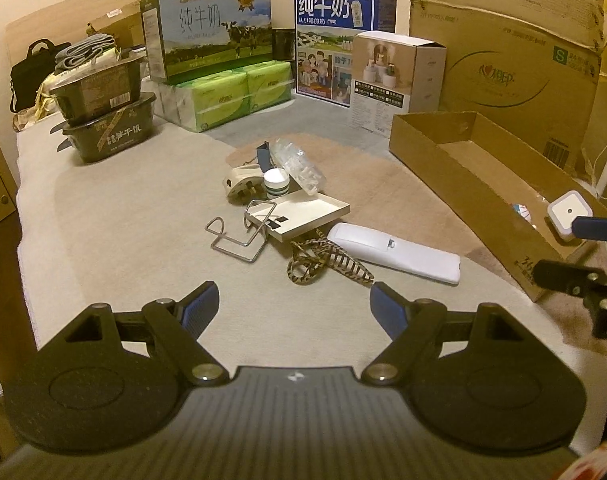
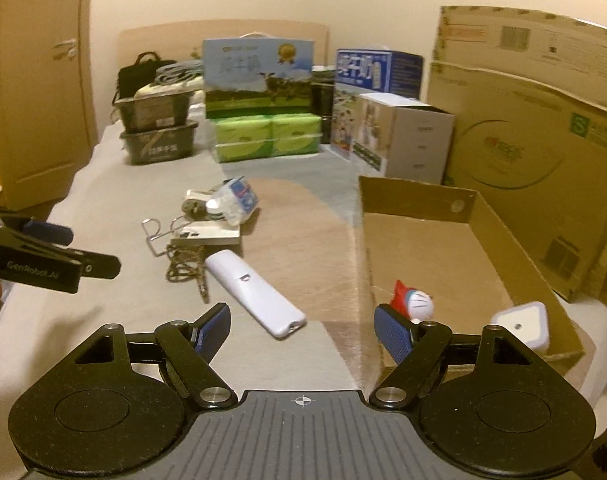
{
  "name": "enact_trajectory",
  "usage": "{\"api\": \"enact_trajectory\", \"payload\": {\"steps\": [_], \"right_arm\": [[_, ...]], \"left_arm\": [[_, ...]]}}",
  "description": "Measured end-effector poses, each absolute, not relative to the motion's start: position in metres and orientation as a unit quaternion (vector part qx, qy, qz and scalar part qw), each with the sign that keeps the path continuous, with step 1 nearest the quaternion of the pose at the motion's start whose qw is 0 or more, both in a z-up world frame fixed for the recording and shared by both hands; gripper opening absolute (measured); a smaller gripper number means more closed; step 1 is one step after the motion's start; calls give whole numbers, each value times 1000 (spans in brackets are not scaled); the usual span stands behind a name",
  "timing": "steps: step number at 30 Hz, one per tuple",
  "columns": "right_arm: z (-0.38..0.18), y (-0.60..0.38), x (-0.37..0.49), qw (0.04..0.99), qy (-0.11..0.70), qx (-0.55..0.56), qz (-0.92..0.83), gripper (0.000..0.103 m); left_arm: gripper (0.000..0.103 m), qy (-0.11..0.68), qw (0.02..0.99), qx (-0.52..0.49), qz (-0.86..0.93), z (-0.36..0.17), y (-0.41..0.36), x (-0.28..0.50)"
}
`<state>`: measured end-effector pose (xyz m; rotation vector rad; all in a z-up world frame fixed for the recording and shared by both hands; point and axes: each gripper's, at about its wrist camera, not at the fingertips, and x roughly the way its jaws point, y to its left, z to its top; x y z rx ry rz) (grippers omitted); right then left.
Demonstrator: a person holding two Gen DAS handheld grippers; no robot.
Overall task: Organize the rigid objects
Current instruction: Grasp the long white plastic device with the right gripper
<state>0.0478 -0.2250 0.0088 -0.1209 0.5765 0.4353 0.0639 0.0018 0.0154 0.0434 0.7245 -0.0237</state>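
Both wrist views look forward and slightly down along their own fingers, from low over the bed surface. The left one faces the clutter around the white remote [image 1: 395, 254] fairly closely; the right one sits farther right, over the cardboard tray [image 2: 423, 196]. Both take in remote, tray and probably the same back boxes; each catches the other gripper at its edge

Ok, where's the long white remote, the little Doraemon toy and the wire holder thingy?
white remote [image 2: 255, 293], right wrist view, middle of its body.
Doraemon toy [image 2: 419, 305], right wrist view, its white face.
wire holder [image 1: 239, 240], left wrist view, its middle wire.
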Motion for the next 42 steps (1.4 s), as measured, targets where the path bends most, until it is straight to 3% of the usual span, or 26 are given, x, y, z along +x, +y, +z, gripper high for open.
{"api": "enact_trajectory", "payload": {"steps": [23, 31, 36, 42], "right_arm": [[-62, -155, 163, 882, 355, -140, 276, 78], [-71, -144, 183, 876, 361, -126, 294, 67], [-68, -140, 181, 871, 368, -116, 304, 44], [-62, -150, 160, 875, 388, -83, 276, 39]], "left_arm": [[81, 373, 928, -13, -10, -24, 25, 125], [81, 374, 927, -25, -10, -34, 29, 135], [81, 375, 927, -29, -12, -35, 29, 135], [81, 373, 927, -32, -19, -34, 24, 129]]}}
